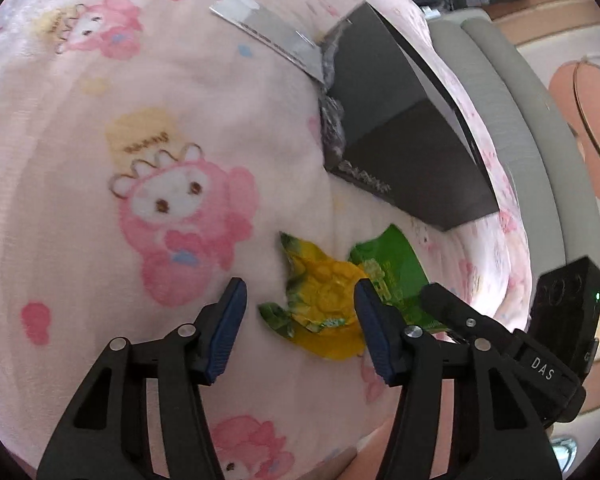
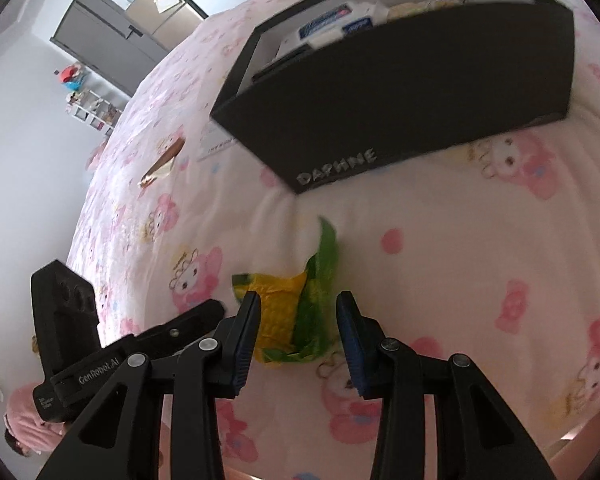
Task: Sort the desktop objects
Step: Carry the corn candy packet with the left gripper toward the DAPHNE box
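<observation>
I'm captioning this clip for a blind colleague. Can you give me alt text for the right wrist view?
The right gripper hangs open just above a crumpled yellow-and-green snack wrapper on a pink cartoon-print blanket. Behind it sits an open black box holding packets, and the left gripper shows at lower left.

Wrapper [image 2: 296, 316] on blanket [image 2: 440, 248], before box [image 2: 400, 92]; packets in box.
</observation>
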